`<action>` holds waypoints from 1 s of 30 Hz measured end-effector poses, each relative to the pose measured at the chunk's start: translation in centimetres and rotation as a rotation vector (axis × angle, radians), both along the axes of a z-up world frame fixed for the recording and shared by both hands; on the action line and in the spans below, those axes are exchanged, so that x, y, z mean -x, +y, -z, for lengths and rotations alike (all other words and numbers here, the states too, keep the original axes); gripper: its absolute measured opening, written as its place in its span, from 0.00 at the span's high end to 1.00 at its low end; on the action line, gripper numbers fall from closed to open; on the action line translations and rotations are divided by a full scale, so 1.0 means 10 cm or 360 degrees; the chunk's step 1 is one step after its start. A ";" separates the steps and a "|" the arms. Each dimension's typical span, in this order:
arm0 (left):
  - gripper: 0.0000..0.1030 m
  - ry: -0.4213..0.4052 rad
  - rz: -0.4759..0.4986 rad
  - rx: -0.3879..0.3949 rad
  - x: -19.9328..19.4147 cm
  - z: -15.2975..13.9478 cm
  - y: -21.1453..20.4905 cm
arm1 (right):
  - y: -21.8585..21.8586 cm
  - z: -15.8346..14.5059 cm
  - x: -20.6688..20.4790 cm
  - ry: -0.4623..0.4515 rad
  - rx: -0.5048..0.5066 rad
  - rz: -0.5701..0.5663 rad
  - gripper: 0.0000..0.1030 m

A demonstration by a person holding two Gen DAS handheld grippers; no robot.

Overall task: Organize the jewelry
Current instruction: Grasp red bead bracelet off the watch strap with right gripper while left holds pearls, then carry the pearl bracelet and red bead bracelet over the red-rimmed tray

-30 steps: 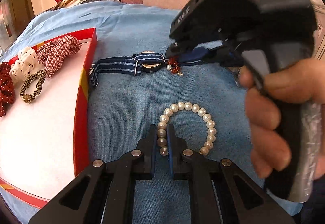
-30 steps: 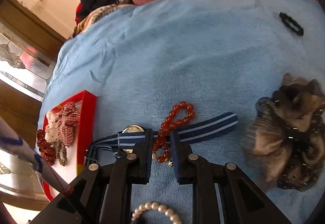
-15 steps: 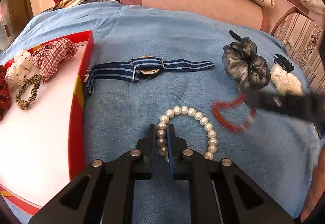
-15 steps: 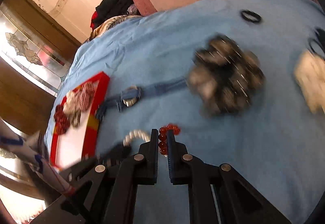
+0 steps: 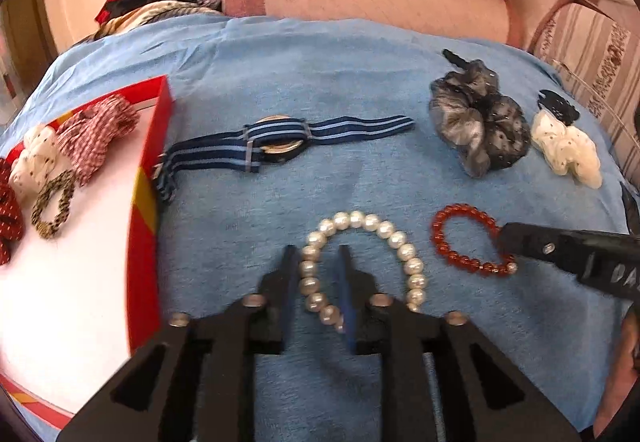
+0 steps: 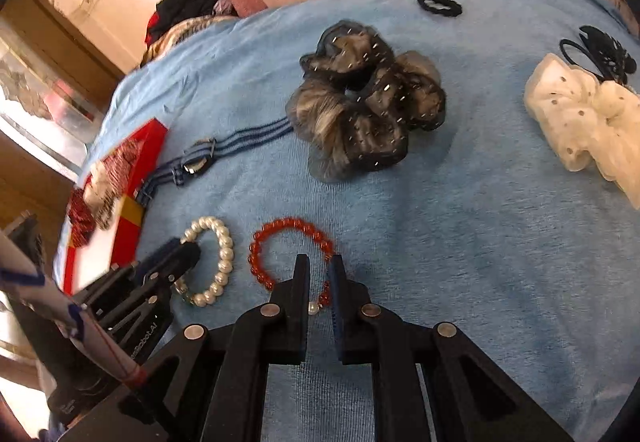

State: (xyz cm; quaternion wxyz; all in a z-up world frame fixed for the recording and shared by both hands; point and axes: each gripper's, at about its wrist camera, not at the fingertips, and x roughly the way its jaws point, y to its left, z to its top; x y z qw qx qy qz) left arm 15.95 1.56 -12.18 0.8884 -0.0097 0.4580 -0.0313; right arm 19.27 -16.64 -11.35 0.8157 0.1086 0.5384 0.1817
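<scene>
A white pearl bracelet [image 5: 400,242] lies on the blue cloth; it also shows in the right wrist view [image 6: 224,254]. My left gripper [image 5: 318,262] is open, its jaws apart on either side of the bracelet's left strand. A red bead bracelet [image 5: 464,217] lies flat to the right of the pearls; it also shows in the right wrist view [image 6: 280,226]. My right gripper [image 6: 319,270] stands with jaws slightly apart around the red bracelet's near strand. A blue striped watch [image 5: 276,141] lies beyond.
A red-rimmed white tray [image 5: 148,169] at the left holds several scrunchies. A grey scrunchie [image 5: 476,125], a cream scrunchie [image 5: 568,149] and black hair ties [image 6: 440,5] lie on the cloth at the right. A sofa and cushions stand behind.
My right gripper carried the red bracelet from beside the watch to the spot right of the pearls and its jaws have parted. My left gripper's jaws opened around the pearl strand.
</scene>
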 end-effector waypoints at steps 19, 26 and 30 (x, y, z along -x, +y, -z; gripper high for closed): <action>0.92 -0.0206 -0.0005 -0.0024 0.13 -0.26 -0.01 | -0.03 -0.22 0.11 -0.0244 0.0135 0.0047 0.92; 0.92 -0.0301 -0.0006 -0.0021 0.21 -0.45 0.02 | -0.06 -0.58 0.23 -0.0428 -0.0017 0.0070 0.92; 0.91 -0.0322 -0.0002 -0.0020 0.25 -0.54 0.03 | -0.03 -0.71 0.29 -0.0474 -0.0088 0.0066 0.92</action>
